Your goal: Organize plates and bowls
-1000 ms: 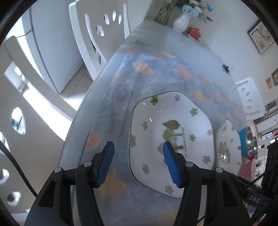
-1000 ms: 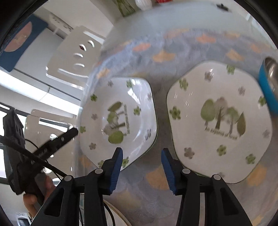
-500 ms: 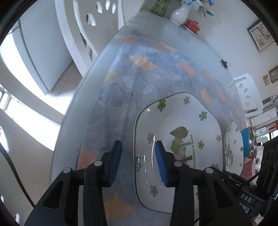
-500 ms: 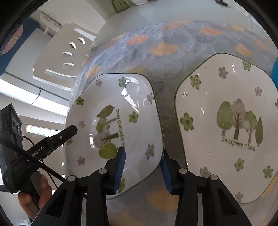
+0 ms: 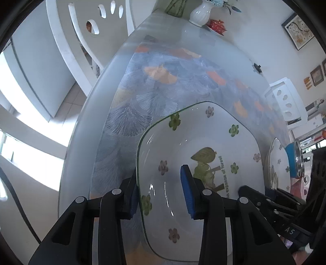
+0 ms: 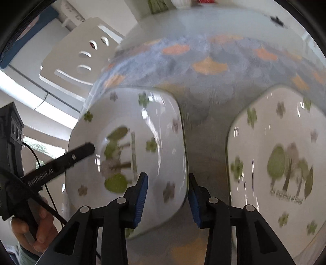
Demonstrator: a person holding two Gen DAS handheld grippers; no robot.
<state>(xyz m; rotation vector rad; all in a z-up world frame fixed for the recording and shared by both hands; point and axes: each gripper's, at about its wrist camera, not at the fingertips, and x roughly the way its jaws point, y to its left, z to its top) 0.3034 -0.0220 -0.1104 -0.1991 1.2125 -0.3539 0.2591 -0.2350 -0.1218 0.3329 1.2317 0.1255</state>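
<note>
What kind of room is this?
Probably a dining room at home: a table with a leafy cloth, white chairs around it, a flower vase, and painted plates.

The near plate [image 5: 203,163] carried green lettering beside its tree picture, of which "expanse of forest" could be read in the left wrist view. In the right wrist view the other plate [image 6: 285,163] had a blurred line under its trees, seemingly the same phrase. Pale print ran along the left gripper's [image 6: 61,163] black finger, ending in "AI"; the rest was too smeared to read.
</note>
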